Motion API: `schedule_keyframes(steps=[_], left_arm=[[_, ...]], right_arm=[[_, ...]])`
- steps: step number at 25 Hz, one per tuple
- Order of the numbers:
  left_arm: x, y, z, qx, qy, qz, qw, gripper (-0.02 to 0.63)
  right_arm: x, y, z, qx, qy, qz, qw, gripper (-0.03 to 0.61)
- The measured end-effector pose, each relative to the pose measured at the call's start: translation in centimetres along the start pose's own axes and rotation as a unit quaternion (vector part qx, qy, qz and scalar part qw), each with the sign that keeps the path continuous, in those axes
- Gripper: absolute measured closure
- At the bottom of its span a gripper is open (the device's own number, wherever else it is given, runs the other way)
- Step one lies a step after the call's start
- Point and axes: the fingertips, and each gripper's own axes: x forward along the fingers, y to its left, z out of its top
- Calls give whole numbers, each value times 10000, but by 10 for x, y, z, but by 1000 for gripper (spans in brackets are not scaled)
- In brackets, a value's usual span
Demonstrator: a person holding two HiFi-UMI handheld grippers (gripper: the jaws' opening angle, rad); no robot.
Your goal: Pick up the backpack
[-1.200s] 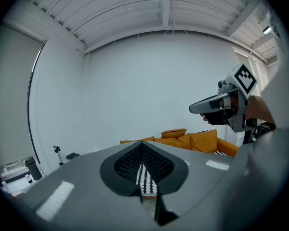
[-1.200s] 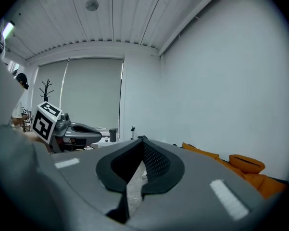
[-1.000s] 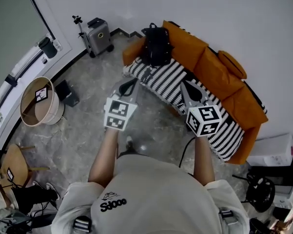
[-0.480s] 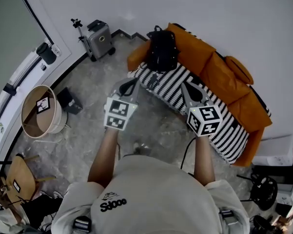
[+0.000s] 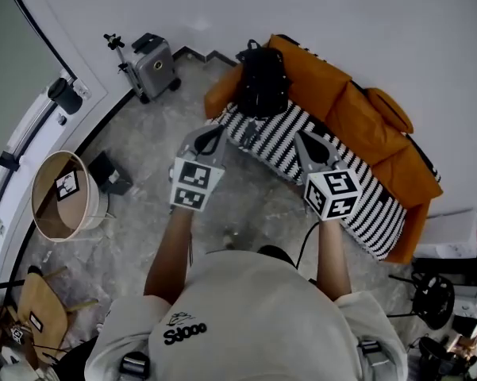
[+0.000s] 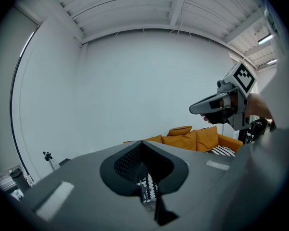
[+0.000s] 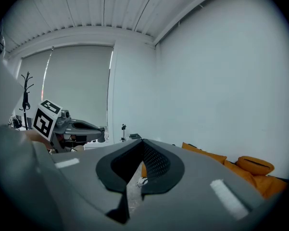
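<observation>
Head view: black backpack (image 5: pixel 262 82) is sitting at the armrest end of the orange sofa (image 5: pixel 345 105), beside a striped blanket (image 5: pixel 333 169). Left hand-held gripper (image 5: pixel 213 132) and right hand-held gripper (image 5: pixel 304 140) are hovering apart from it, each with jaws pressing together, pinching nothing.

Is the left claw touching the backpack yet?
Apart. The head view shows the left claw shut, in front of the sofa, with striped blanket visible between it and the backpack.
</observation>
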Motion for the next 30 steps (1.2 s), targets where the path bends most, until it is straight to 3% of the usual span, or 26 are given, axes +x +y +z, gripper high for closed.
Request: schedule_keyframes(steps=[19, 30], left_arm=[[45, 36, -5, 57, 109, -90, 9999, 601], [163, 71, 0, 43, 350, 37, 9994, 601]], right_arm=[[54, -22, 9, 33, 15, -47, 10000, 575], [140, -123, 16, 239, -14, 60, 9997, 575]])
